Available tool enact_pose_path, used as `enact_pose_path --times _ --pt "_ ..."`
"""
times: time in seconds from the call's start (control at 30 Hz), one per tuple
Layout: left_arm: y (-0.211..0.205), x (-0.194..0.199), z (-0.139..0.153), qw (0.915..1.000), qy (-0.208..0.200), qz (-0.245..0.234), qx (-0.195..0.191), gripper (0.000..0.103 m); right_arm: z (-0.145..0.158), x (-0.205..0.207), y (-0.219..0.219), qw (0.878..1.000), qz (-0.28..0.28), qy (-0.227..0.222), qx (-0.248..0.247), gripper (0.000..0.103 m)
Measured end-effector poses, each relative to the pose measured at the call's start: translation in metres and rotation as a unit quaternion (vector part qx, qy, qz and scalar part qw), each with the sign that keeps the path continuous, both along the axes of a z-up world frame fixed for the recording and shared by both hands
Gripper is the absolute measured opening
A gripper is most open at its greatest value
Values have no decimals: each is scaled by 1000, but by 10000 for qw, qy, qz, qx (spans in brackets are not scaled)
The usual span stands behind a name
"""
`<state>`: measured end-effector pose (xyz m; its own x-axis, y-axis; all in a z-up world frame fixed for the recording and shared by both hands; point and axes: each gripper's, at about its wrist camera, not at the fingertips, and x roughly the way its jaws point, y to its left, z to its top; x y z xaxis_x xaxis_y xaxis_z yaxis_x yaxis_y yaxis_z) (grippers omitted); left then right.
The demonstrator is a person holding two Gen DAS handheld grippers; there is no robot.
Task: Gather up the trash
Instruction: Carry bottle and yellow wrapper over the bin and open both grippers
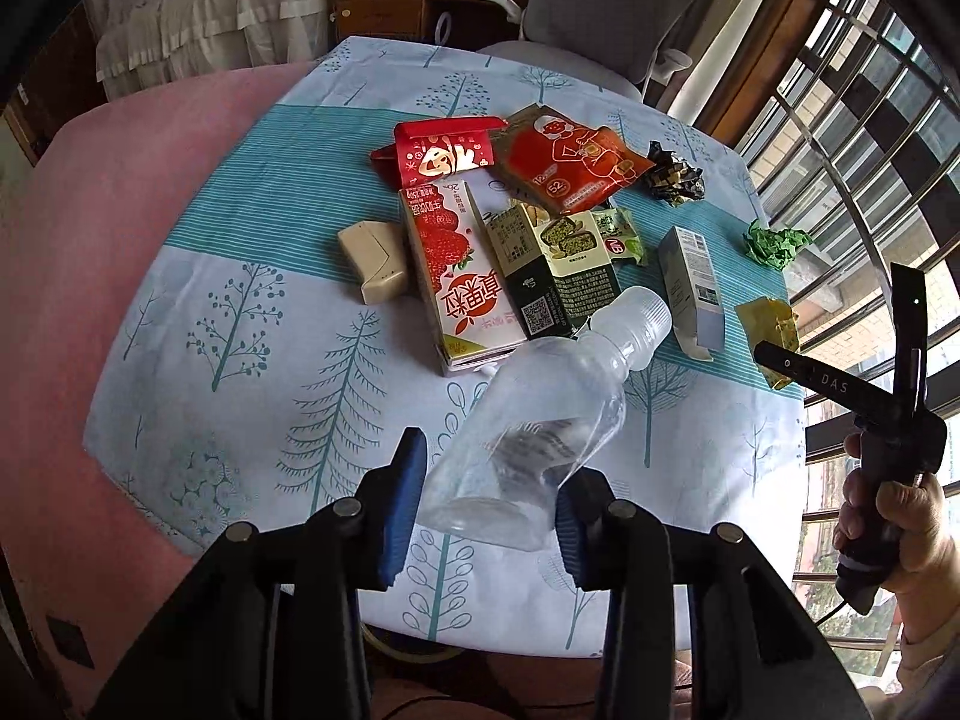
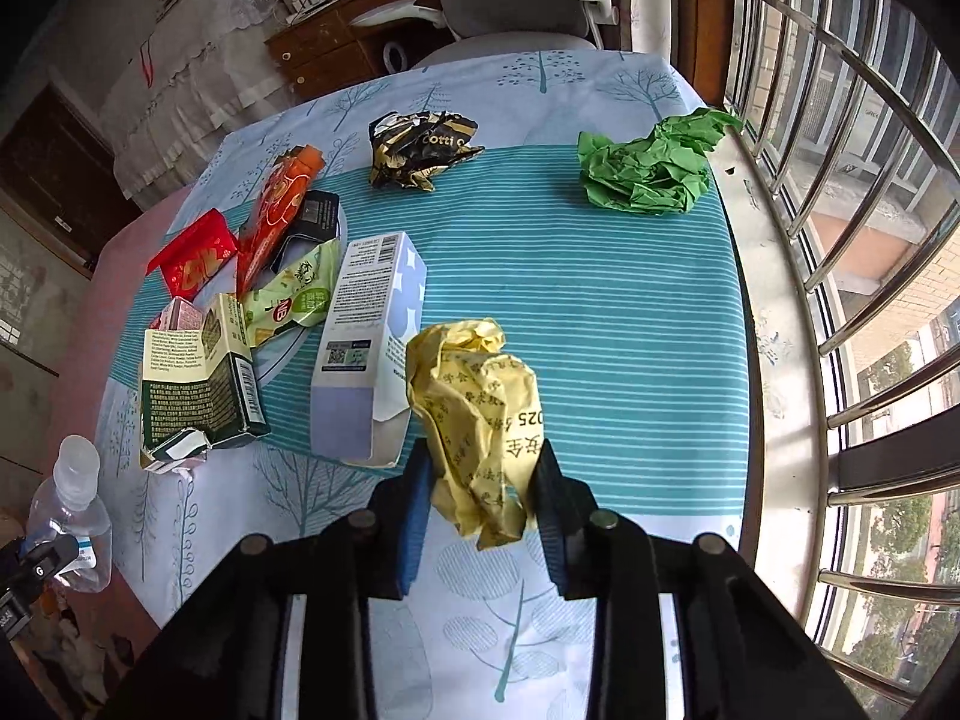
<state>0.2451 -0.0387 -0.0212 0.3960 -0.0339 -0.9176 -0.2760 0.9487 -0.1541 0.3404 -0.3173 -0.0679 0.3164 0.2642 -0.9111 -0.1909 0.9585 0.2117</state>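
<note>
Now, your left gripper (image 1: 489,504) is clamped on the clear plastic bottle (image 1: 540,414), blue pads pressing both sides of its base; the bottle tilts up and away, cap end over the near edge of the pile. Left of the pile a beige box (image 1: 373,261) lies alone on the tree-print tablecloth (image 1: 252,360). Next come the strawberry milk carton (image 1: 462,276), the red packet (image 1: 444,150) behind it, the dark green snack box (image 2: 198,378) (torn open at its near end) and the orange pouch (image 1: 570,162). Further right, the white-and-lavender box (image 2: 369,348) lies flat. Your right gripper (image 2: 480,480) is pinched on the crumpled yellow wrapper (image 2: 480,420), just beside that box's open flap. Beyond it, well apart, sit the black-and-gold wrapper (image 2: 420,147) and, rightmost near the window bars (image 2: 840,180), the crumpled green paper (image 2: 648,168).
</note>
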Motion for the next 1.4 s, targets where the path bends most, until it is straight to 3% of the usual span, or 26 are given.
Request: enact_pose_path --times 0.27,0.63,0.9,1.07,1.27,1.4 --pt "24 -36 21 9997 -220 -141 -30 38 23 -74 23 9995 -41 -22 306 31" --pt "56 -121 33 9920 -540 -1137 2 37 39 -196 93 9981 -281 -237 492 31" --pt "77 -194 8 9834 -356 -1766 -232 37 30 -300 134 9957 -772 -172 487 31" --pt "81 -233 -12 9801 -133 -1940 -404 37 16 -354 150 9950 -909 92 391 31" --pt "68 -263 -45 9773 287 -2016 -586 37 -12 -394 158 9934 -946 599 260 31" --pt "54 -270 -80 9766 506 -1997 -617 37 -49 -405 155 9901 -1029 919 263 31"
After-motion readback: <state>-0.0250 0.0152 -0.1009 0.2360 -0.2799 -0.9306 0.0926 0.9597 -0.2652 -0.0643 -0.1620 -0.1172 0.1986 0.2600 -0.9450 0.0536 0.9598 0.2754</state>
